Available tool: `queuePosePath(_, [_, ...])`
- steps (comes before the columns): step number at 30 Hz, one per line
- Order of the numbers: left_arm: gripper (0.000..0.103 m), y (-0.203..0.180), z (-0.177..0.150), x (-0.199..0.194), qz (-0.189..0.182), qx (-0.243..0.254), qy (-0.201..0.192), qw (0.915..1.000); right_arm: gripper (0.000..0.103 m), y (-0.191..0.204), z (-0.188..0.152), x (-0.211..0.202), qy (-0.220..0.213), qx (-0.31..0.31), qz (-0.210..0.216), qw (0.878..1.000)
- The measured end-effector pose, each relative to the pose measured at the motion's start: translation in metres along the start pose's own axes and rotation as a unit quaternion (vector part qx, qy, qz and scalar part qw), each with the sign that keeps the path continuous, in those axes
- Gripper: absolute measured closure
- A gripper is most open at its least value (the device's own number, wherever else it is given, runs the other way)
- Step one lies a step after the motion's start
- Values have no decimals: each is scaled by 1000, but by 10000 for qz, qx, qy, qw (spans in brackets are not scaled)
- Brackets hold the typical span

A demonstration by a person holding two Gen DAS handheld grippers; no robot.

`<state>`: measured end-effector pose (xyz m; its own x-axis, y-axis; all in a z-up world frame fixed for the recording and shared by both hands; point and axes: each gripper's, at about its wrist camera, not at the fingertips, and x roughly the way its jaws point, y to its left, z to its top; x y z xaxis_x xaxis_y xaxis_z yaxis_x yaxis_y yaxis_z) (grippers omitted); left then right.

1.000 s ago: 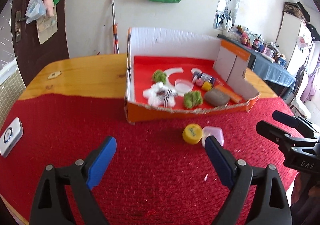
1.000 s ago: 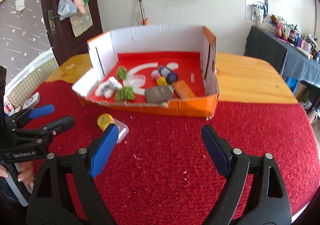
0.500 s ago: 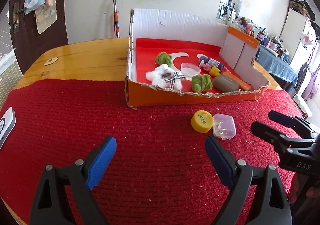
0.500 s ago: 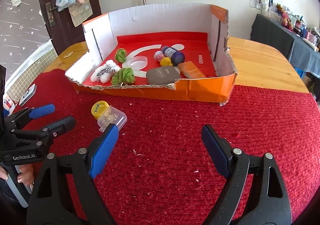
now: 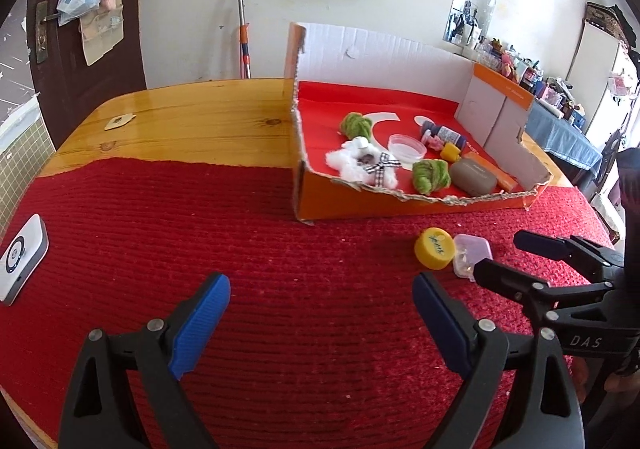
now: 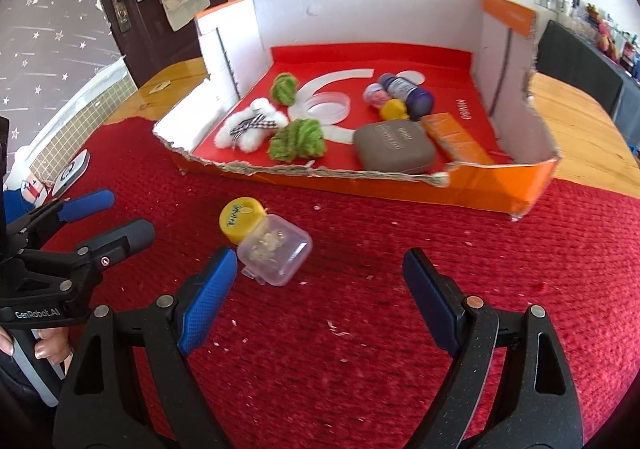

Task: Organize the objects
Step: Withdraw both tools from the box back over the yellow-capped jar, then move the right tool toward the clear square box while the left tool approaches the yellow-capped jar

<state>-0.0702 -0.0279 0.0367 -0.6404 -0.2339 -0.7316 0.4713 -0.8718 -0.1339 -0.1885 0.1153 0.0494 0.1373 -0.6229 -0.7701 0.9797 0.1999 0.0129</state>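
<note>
A yellow cap (image 6: 241, 219) and a small clear plastic box (image 6: 276, 253) lie touching on the red cloth, in front of the orange cardboard box (image 6: 500, 185). My right gripper (image 6: 320, 261) hovers open just near of them, its left pad beside the clear box, nothing between its jaws. In the left wrist view the cap (image 5: 435, 248) and clear box (image 5: 472, 249) lie ahead to the right, with the right gripper (image 5: 500, 254) next to them. My left gripper (image 5: 320, 285) is over bare cloth, its jaws opening and empty.
The cardboard box (image 5: 400, 205) holds a white plush toy (image 5: 360, 165), two green yarn balls, a grey case (image 5: 472, 179), a clear lid, a purple bottle and an orange bar. A white device (image 5: 22, 257) lies at the cloth's left edge. Bare wooden tabletop (image 5: 192, 121) lies beyond the cloth.
Both grippers have sunk and moved forward towards the cloth. The cap and clear box now sit much nearer the right gripper's left pad. The left jaws stand slightly wider.
</note>
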Motion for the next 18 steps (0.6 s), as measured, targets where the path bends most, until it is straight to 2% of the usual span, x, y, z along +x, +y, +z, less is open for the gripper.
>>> queuePosePath(4, [9,5,0,1,33,-43,21,10000,18,9,3,9,121,-108,9,9999])
queuePosePath(8, [9,8,0,1,29,-73,48,10000,18,12,5,15,172,-183,-200,9995])
queuePosePath(13, [9,5,0,3,-3,-33,81,10000,18,2,4,10,125,-17,-247,9996])
queuePosePath(18, [9,-2,1,7,-49,21,115,9999,18,-18,-1,3,77,107,-477,9988])
